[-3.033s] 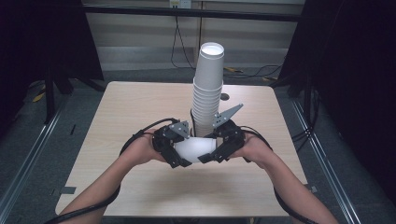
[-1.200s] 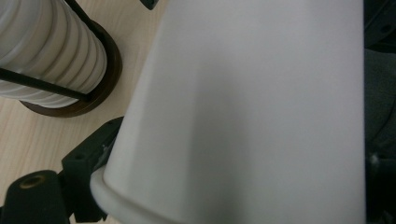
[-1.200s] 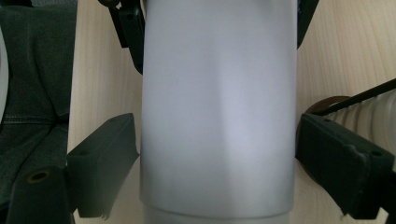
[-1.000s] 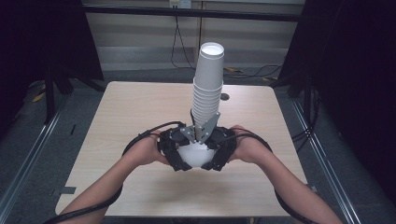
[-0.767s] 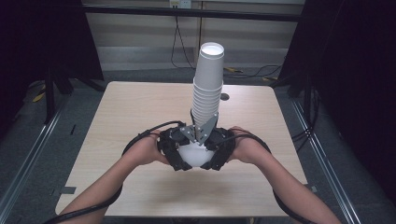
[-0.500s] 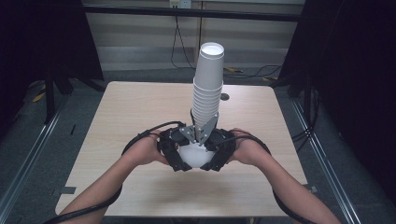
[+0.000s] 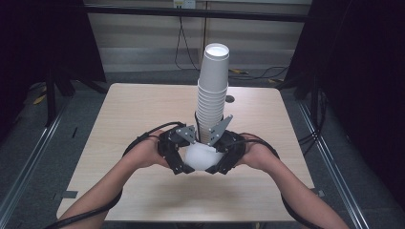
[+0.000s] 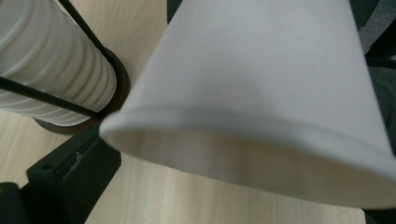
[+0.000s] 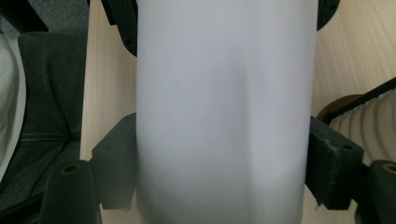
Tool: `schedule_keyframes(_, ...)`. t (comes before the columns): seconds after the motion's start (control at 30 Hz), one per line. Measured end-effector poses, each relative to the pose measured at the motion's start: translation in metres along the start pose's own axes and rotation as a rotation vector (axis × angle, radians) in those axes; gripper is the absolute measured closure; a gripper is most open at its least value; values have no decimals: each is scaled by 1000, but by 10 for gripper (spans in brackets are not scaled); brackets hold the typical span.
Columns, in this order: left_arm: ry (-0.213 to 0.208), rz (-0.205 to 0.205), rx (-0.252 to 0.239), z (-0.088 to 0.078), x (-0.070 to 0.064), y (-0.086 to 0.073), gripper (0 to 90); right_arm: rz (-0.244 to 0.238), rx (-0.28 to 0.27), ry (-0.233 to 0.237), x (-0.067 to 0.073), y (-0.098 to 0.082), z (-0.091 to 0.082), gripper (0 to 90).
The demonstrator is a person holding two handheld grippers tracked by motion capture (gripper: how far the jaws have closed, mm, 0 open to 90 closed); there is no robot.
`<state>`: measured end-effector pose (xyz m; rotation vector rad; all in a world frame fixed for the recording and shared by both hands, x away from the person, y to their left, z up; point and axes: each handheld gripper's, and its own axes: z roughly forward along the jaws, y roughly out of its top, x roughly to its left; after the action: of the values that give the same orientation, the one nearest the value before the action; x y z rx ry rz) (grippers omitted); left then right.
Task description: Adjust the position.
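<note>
A single white paper cup (image 7: pixel 203 156) lies on its side between my two grippers, just in front of a tall stack of white cups (image 7: pixel 212 95). My left gripper (image 7: pixel 184 163) is shut on the cup (image 8: pixel 261 93) near its rim; one black finger (image 8: pixel 70 172) shows at the rim, the other is hidden behind the cup. My right gripper (image 7: pixel 220 162) is shut on the cup's body (image 9: pixel 224 93), with a pad (image 9: pixel 114 172) pressed on each side. The stack (image 8: pixel 51 70) stands close beside the held cup.
The stack sits in a thin black wire frame on a dark round base (image 8: pixel 116 74) near the middle of the light wooden table (image 7: pixel 129 109). Cables trail from both grippers across the tabletop. Dark floor and metal rails surround the table.
Three seconds ago my right gripper stood open to the right of the cup. It has come in and shut on the cup, opposite the left gripper. Nothing visible has moved in the last second.
</note>
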<state>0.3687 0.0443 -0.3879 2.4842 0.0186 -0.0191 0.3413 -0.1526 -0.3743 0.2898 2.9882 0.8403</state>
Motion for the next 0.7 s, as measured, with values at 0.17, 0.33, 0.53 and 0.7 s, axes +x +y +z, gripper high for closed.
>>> schedule_keyframes(0.17, -7, -1, -30, -4, 2, -1, 0, -1, -35, 6, -2, -3, -3, 238)
schedule_keyframes(0.33, -26, -8, -55, -5, 2, -2, 0, 5, -54, 11, -1, -6, -3, 238)
schedule_keyframes(0.53, -48, -13, -87, -3, 3, -4, 0, 16, -86, 27, -2, -11, -4, 237)
schedule_keyframes(0.7, -59, -29, -109, -3, 5, -5, 0, 26, -107, 35, -3, -13, -5, 236)
